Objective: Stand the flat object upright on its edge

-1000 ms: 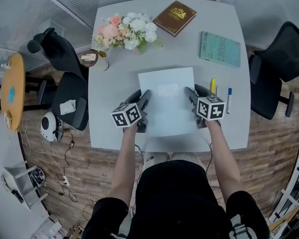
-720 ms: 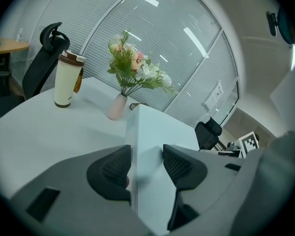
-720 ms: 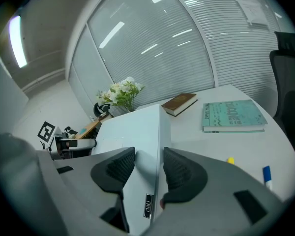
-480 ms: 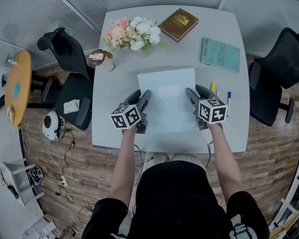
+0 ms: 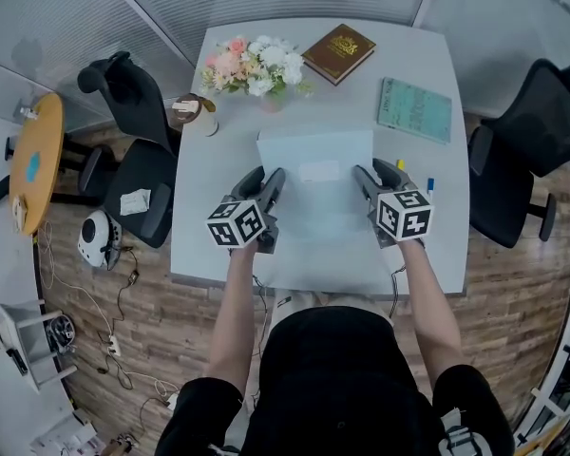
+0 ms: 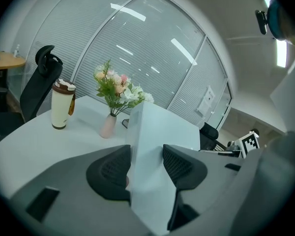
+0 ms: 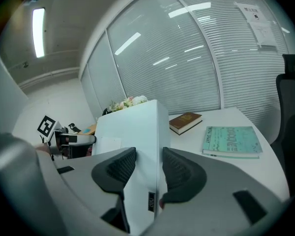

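At the far left of the head view a round orange table (image 5: 36, 160) and a black chair (image 5: 138, 131) are seen, well apart from the work. The left gripper (image 5: 269, 190) is clamped on the left edge of the flat white box (image 5: 315, 183); in the left gripper view both pads are pressed against the box (image 6: 152, 151), one on each broad face. Compared with a second ago, the box has been raised off the grey table (image 5: 209, 207) by both grippers, and the two pens (image 5: 429, 186) beside it are now largely covered. The right gripper (image 5: 366, 183) is held on the right edge, its jaws having just been closing, with the box between them and gripped. A tumbler (image 6: 62, 104) and a flower vase (image 6: 108, 126) are shown upright only in the left gripper view, to the left of the box. A small dark label (image 7: 151, 201) on the box's thin side is shown only in the right gripper view, as are the brown book (image 7: 185, 122) and teal book (image 7: 231, 141) from the side. Bare table is left under the box and towards the near edge; a second chair (image 5: 527, 150) stands beyond the right edge.
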### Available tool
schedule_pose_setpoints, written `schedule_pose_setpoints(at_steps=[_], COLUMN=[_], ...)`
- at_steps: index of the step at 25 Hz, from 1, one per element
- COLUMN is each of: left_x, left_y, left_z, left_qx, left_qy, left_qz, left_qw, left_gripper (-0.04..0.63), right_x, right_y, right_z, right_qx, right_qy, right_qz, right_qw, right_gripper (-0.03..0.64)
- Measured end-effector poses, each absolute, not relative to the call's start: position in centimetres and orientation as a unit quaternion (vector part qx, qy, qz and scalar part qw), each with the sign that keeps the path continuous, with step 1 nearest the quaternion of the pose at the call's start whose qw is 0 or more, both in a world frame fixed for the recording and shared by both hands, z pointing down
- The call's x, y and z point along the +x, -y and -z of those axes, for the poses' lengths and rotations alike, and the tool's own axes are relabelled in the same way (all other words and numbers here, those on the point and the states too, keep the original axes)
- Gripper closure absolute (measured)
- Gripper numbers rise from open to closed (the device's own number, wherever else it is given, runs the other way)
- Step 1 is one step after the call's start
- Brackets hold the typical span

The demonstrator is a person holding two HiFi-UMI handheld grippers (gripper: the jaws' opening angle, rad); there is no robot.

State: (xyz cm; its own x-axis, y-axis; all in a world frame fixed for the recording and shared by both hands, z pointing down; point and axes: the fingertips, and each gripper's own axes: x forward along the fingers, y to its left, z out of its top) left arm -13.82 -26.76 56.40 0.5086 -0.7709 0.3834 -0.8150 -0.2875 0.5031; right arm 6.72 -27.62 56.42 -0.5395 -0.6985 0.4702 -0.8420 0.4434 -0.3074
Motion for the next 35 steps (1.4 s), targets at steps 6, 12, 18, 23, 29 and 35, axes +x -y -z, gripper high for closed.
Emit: schedule_pose_setpoints(at_steps=[6,12,18,23,29,35], left_x=[-13.3,-13.0,-13.0,-13.0,-13.2,-12.9], left_y=[26.7,26.7,27.2,27.5,27.3,26.7], left_z=[-54.7,-53.5,-52.4,-51.6,-51.4,-51.8], left_qx=[0.812,0.819,0.825,0.830,0.833,0.838], left_qy=[0.492,0.492,0.492,0.493,0.493,0.490], left_qz=[-0.033,-0.033,-0.039,-0.041,-0.042,-0.042], left_qw=[0.313,0.294,0.274,0.258,0.248,0.237], left_gripper=[0.377,0.377,0.377,0.377,0.382,0.382], right_x=[7.3,7.6,7.6,7.6,7.5,7.8], right_y=[27.5,27.6,27.9,28.1,28.0,27.7], right_z=[-54.9,-53.9,-53.2,-52.6,-52.4,-52.7], right_qx=[0.460,0.461,0.461,0.463,0.460,0.459], right_qy=[0.844,0.847,0.850,0.852,0.854,0.859], right_qz=[-0.240,-0.227,-0.217,-0.207,-0.203,-0.189], right_qw=[0.135,0.135,0.132,0.131,0.132,0.128], right_gripper=[0.433,0.437,0.443,0.446,0.451,0.453])
